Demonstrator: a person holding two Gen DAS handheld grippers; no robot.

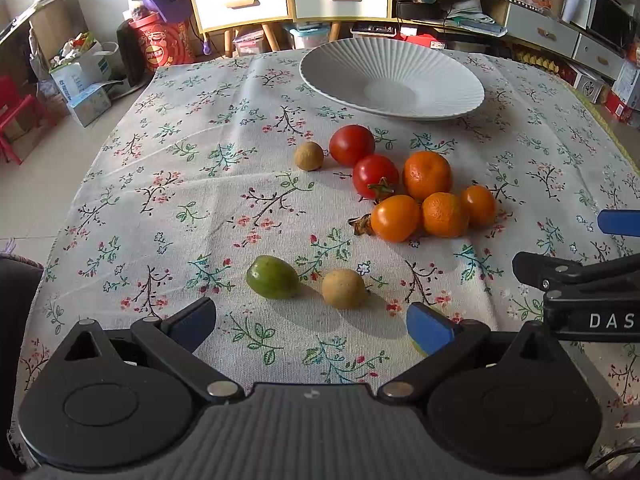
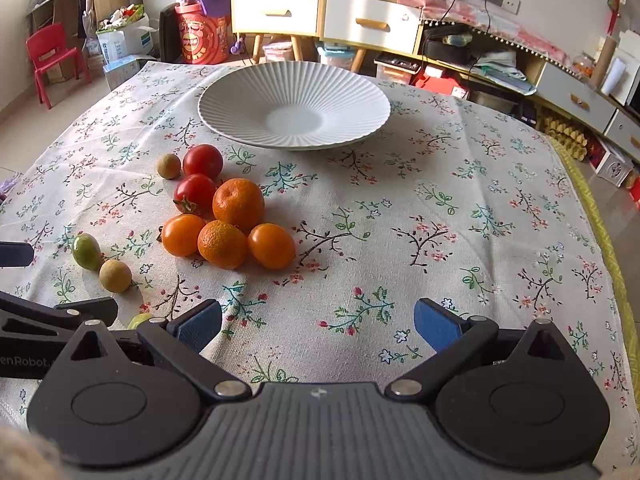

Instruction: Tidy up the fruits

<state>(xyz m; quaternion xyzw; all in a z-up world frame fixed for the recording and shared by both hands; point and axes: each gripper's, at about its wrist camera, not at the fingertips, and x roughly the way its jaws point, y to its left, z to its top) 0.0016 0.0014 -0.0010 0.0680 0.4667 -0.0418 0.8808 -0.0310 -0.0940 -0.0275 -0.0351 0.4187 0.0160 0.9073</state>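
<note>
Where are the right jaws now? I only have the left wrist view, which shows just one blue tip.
Observer: The right gripper is open, with only tablecloth between its jaws.
Operator: Is any fruit hiding near my left gripper?
Observer: Yes. A small yellow-green fruit peeks out right beside the left gripper, nearer than the round brown fruit.

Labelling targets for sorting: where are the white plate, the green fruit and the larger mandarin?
white plate [image 2: 240,88], right wrist view, ribbed rim.
green fruit [image 1: 272,277], left wrist view, its middle.
larger mandarin [image 1: 427,175], left wrist view, its middle.
</note>
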